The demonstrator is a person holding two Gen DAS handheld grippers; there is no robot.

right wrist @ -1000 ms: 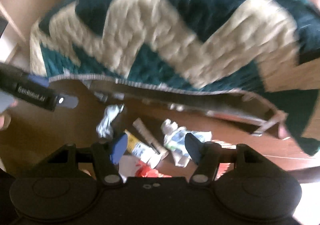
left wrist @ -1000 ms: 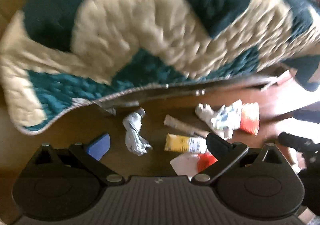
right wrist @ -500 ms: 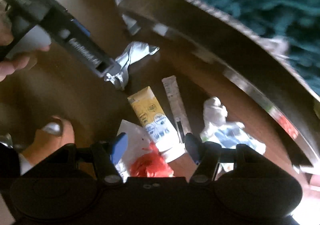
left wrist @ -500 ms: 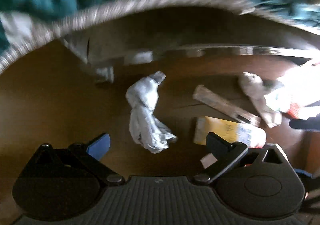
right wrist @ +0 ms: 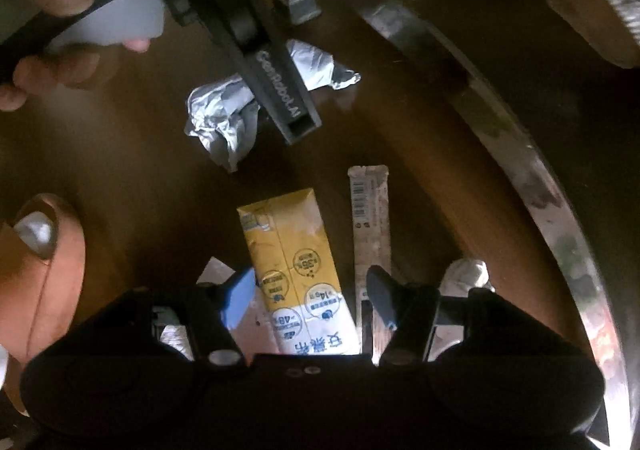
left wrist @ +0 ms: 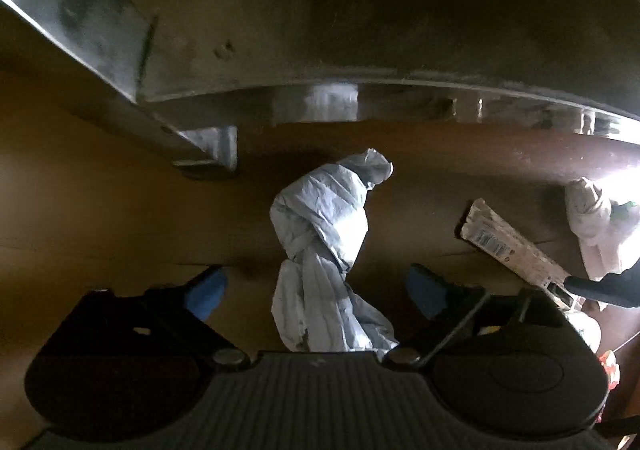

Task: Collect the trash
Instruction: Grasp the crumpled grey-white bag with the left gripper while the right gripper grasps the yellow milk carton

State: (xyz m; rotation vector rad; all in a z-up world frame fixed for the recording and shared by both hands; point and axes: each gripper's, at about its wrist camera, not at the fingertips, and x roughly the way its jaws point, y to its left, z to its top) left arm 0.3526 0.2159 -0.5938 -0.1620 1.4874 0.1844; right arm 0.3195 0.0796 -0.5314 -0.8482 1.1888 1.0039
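Observation:
A crumpled grey-white tissue lies on the brown wooden floor. My left gripper points down over it, its jaws closing with the tissue's lower part between the blue pads and a gap on both sides. In the right wrist view the same tissue lies under one of the left gripper's fingers. My right gripper straddles a flat yellow carton. Its jaws are closing, and the pads do not press on the carton. A long thin wrapper lies just right of the carton.
A metal frame rail and its leg stand close behind the trash. Another white crumple lies at the right, white paper left of the carton. A person's toe rests on the floor at the left.
Both grippers have come down close to the floor, and the green and cream quilt has slid out of view. The left jaws have narrowed around the tissue. The right gripper now straddles the carton.

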